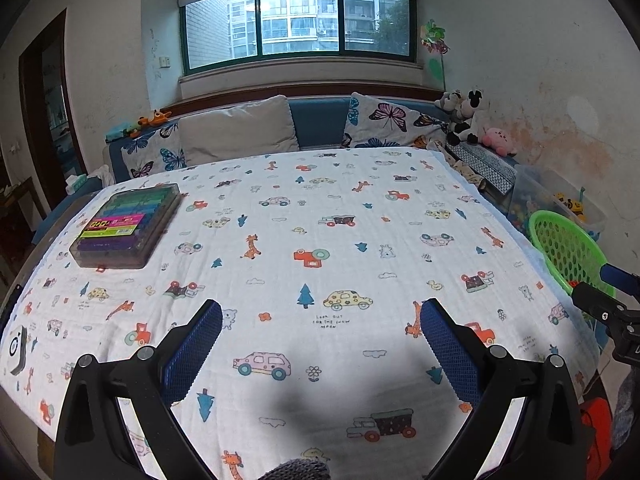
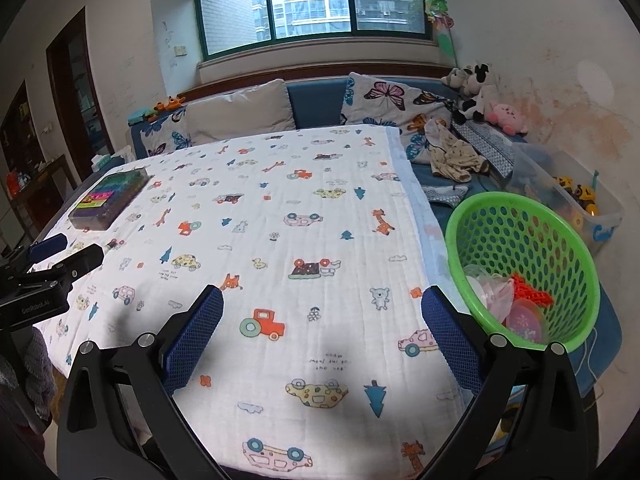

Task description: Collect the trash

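Observation:
A green perforated basket (image 2: 520, 240) stands off the table's right edge; it holds crumpled plastic wrappers, a pink lid and an orange piece (image 2: 532, 292). The basket also shows at the right of the left wrist view (image 1: 568, 252). My left gripper (image 1: 320, 312) is open and empty over the near middle of the printed tablecloth (image 1: 320, 220). My right gripper (image 2: 322, 300) is open and empty over the cloth's near right part, its right finger (image 2: 448, 336) close to the basket's rim. No loose trash shows on the cloth.
A clear case of colored markers (image 1: 128, 228) lies at the table's far left. A small white device (image 1: 16, 346) sits at the near left edge. A sofa with cushions (image 1: 240, 128), plush toys (image 1: 468, 116) and a toy bin (image 2: 576, 200) stand behind and to the right.

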Demonstrator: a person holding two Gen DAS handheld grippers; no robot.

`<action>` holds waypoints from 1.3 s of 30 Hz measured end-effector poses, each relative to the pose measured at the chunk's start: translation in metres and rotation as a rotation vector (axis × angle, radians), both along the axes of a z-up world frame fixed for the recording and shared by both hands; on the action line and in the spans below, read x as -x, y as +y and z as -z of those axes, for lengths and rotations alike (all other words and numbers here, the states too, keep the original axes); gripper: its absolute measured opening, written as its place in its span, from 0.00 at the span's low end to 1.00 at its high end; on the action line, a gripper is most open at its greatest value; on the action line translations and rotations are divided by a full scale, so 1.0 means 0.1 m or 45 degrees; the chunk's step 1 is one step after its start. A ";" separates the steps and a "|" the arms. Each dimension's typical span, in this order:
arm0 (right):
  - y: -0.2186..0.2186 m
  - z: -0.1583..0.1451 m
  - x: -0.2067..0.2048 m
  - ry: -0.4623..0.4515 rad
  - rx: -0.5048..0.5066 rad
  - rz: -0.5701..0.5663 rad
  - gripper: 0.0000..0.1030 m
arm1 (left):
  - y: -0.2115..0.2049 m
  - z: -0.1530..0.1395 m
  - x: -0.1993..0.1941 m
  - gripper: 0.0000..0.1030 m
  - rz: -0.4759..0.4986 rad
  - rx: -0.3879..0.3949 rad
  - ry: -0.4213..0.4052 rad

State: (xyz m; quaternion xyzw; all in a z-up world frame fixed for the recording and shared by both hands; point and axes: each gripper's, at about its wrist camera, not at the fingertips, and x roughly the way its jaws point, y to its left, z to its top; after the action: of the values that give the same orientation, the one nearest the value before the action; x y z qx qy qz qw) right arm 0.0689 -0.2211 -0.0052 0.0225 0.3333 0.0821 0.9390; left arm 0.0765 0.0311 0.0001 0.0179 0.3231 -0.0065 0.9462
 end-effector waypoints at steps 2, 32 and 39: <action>0.01 0.00 0.00 0.002 -0.001 -0.002 0.96 | 0.00 -0.01 0.01 0.93 0.004 0.000 -0.002; 0.05 0.00 0.01 -0.001 -0.001 -0.021 0.96 | -0.03 -0.06 0.05 0.93 0.001 0.004 -0.010; 0.05 0.00 0.01 0.000 -0.003 -0.022 0.96 | -0.03 -0.06 0.05 0.93 0.002 0.004 -0.012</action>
State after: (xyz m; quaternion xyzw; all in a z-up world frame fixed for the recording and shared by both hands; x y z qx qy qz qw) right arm 0.0679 -0.2162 -0.0049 0.0209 0.3334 0.0907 0.9382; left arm 0.0716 0.0281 0.0063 0.0166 0.3188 -0.0077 0.9477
